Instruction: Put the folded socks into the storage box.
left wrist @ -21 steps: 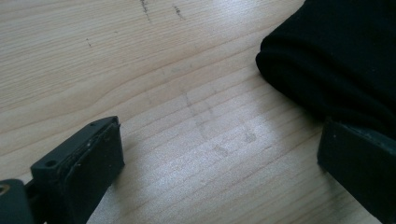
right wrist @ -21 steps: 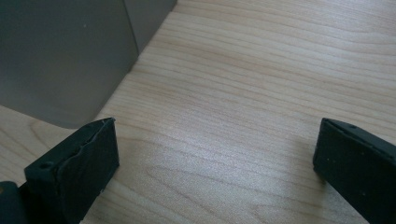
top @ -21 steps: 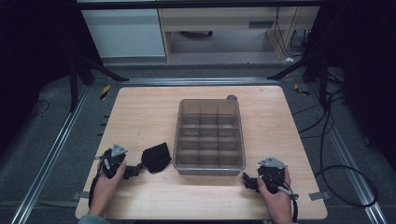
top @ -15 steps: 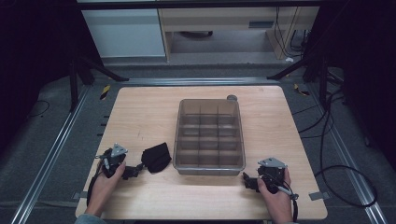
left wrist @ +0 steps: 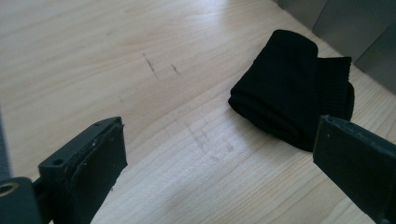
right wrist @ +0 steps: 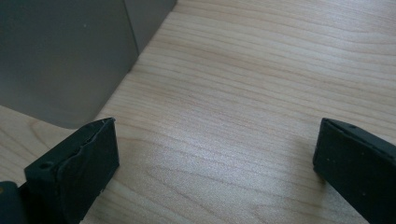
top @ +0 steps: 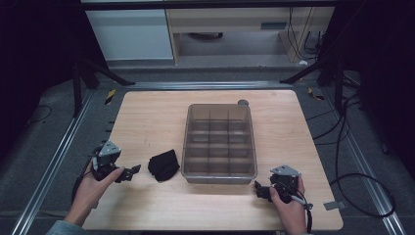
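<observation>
Looks to me like I'm at the reach-in stage for the sock (top: 163,165). It's a folded black bundle lying on the table (top: 147,122) toward the near edge, just beside the near left corner of the box (top: 219,142) but, as far as I can tell from the high view, not quite touching it.

My left tongs (top: 130,173) are spread wide with nothing between them, sitting near the table's near left corner and pointed at the sock. In the left gripper view the sock (left wrist: 292,105) sits ahead and off to one side of the gap, partly behind one jaw. So the next move, I reckon, is to slide forward and line the bundle up between the jaws, then close across the fold.

My right tongs (top: 259,190) are also wide and empty, parked by the box's near right corner.

Materials:
- The sock is ribbed knit, soft and squashy, doubled over into a rounded lump with a flat cuff end poking out. It should compress a lot when pinched.
- The box is smoky see-through plastic, a long rectangle split into a grid of small compartments, all of which look empty.
- The table is pale wood with visible grain and a few scuffs.
</observation>
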{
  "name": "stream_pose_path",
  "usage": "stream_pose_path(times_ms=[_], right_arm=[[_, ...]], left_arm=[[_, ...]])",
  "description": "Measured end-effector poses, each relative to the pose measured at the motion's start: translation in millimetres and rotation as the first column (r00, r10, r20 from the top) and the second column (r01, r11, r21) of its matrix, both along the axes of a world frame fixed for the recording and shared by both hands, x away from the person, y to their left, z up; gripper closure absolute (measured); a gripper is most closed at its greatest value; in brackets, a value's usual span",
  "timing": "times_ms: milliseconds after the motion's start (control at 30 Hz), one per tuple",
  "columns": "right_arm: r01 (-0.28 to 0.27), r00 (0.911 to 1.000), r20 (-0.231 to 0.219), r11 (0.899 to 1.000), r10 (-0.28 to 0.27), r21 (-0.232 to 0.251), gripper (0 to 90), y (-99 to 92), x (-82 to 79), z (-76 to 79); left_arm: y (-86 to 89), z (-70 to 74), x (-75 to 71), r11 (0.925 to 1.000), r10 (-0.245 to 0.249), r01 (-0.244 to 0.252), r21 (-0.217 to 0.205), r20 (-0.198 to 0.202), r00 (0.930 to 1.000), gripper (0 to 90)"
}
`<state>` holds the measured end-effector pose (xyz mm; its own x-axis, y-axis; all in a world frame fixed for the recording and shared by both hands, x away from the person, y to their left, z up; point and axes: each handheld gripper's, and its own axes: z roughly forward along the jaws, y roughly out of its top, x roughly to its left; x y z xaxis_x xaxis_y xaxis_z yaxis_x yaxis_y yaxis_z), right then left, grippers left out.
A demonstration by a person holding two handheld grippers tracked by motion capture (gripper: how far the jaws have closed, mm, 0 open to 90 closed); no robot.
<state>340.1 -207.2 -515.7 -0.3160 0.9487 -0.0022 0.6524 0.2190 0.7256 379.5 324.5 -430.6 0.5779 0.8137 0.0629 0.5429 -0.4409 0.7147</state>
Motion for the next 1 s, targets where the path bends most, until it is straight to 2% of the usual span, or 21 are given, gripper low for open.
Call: stream_pose_path(times_ms=[167,300,367,400,433,467,533,600,700,733,833,900,1000], right_arm=[[-0.002,1.0000,0.003,1.000,0.002,-0.003,0.5,-0.2,-0.1,-0.2],[-0.001,1.0000,0.002,1.000,0.001,-0.004,0.5,-0.1,-0.2,-0.2],[-0.001,1.0000,0.002,1.000,0.001,-0.004,0.5,-0.1,-0.3,-0.2],[-0.001,1.0000,0.002,1.000,0.001,-0.004,0.5,-0.1,-0.3,-0.2],[-0.001,1.0000,0.003,1.000,0.001,-0.004,0.5,-0.1,-0.3,-0.2],[-0.001,1.0000,0.002,1.000,0.001,-0.004,0.5,-0.1,-0.3,-0.2],[-0.001,1.0000,0.002,1.000,0.001,-0.003,0.5,-0.1,-0.3,-0.2],[0.000,1.0000,0.002,1.000,0.000,-0.003,0.5,0.0,-0.3,-0.2],[0.001,1.0000,0.002,1.000,-0.001,-0.003,0.5,0.0,-0.3,-0.2],[0.000,1.0000,0.002,1.000,0.000,-0.003,0.5,0.0,-0.3,-0.2],[0.001,1.0000,0.003,1.000,-0.001,-0.003,0.5,0.0,-0.3,-0.2],[0.013,0.9999,0.001,1.000,-0.013,-0.002,0.5,0.7,0.3,-0.1],[0.010,0.9999,-0.003,1.000,-0.010,0.006,0.5,0.4,0.3,0.3]], left_arm=[[-9.8,19.1,-2.8,0.9952,-0.077,0.076,0.062,0.008,0.9970,3.7],[-15.9,26.7,1.3,0.9887,-0.119,0.118,0.092,0.001,0.9929,7.1],[-17.3,27.5,3.5,0.9876,-0.125,0.125,0.095,-0.003,0.9921,7.6],[-18.0,28.8,6.6,0.9843,-0.136,0.137,0.112,-0.016,0.9906,7.6],[-19.5,29.1,8.8,0.9840,-0.139,0.140,0.110,-0.021,0.9901,7.5],[-22.4,30.9,11.5,0.9789,-0.153,0.156,0.132,-0.032,0.9877,7.6],[-26.9,33.3,13.1,0.9735,-0.167,0.170,0.153,-0.034,0.9854,7.6],[-30.9,35.9,14.2,0.9708,-0.180,0.183,0.155,-0.034,0.9831,7.7],[-36.8,38.6,17.3,0.9660,-0.187,0.190,0.176,-0.032,0.9819,7.6],[-38.0,38.9,17.9,0.9665,-0.186,0.188,0.175,-0.027,0.9822,7.9],[-41.0,43.1,19.6,0.9678,-0.170,0.163,0.192,0.022,0.9851,8.1],[-42.5,43.1,19.8,0.9705,-0.177,0.174,0.167,0.003,0.9843,7.8],[-45.0,41.4,20.3,0.9654,-0.187,0.186,0.182,-0.017,0.9823,7.7]])
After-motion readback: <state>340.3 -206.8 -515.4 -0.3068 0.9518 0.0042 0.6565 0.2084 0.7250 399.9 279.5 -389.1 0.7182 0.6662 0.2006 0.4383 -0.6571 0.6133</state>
